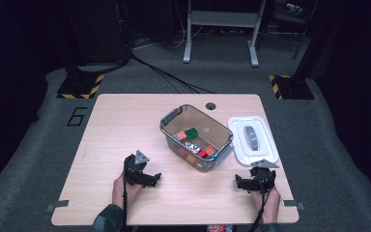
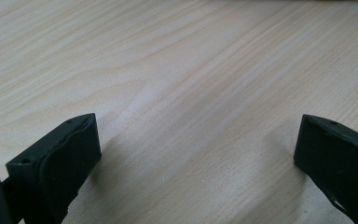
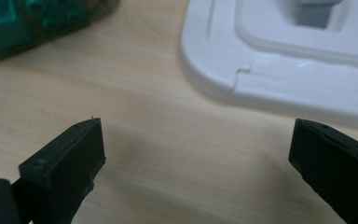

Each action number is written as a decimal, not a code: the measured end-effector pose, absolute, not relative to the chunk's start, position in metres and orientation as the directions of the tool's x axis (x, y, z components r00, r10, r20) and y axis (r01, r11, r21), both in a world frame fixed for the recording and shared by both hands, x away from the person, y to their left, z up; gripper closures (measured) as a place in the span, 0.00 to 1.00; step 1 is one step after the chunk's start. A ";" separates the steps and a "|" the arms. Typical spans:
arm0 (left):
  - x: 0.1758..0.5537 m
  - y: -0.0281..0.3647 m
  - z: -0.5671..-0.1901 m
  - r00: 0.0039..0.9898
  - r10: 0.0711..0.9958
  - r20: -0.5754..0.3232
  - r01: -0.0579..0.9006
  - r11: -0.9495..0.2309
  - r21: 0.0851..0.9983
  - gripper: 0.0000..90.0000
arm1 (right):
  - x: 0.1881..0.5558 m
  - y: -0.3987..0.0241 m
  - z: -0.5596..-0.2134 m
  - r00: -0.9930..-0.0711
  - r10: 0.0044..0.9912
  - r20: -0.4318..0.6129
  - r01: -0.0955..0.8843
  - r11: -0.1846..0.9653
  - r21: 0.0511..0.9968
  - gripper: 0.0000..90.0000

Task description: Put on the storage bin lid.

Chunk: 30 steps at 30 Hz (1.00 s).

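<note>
Left of the bin (image 1: pixel 196 137), the left gripper (image 1: pixel 155 178) rests released on the tabletop (image 1: pixel 116 125). The bin holds toy bricks (image 1: pixel 191 132); its lid (image 1: pixel 252 140) lies just right, leaving it accessible. Below the lid, the right gripper (image 1: pixel 238 181) gapes empty.

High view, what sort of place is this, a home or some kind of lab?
Probably a lab or recording studio: a light wooden table stands on grey carpet, with yellow-and-black striped stand bases, bundled black cables and a grey metal frame behind it in a dark room.
</note>
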State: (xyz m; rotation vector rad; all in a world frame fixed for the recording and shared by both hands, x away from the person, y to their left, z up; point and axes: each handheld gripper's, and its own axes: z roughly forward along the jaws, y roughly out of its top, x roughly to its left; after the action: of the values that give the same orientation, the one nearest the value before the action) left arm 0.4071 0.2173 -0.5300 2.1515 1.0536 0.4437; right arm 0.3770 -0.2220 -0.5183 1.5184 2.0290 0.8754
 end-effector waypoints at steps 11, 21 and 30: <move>0.407 0.217 -0.530 0.609 0.793 0.004 0.556 -0.430 0.712 0.00 | 0.433 -0.245 -0.485 -0.269 0.963 0.025 0.644 0.160 0.748 0.00; 0.407 0.217 -0.530 0.611 0.792 0.006 0.553 -0.432 0.712 0.00 | 0.485 -0.234 -0.481 -0.232 0.973 0.024 0.689 0.147 0.710 0.15; 0.408 0.217 -0.530 0.612 0.791 0.006 0.552 -0.432 0.713 0.00 | 0.511 -0.233 -0.483 -0.196 0.980 0.022 0.707 0.126 0.696 0.44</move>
State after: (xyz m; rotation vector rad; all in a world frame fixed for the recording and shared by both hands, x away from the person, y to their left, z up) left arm 0.4078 0.2167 -0.5300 2.1505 1.0519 0.4480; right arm 0.5113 -0.2333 -0.4825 1.6252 1.9648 0.8159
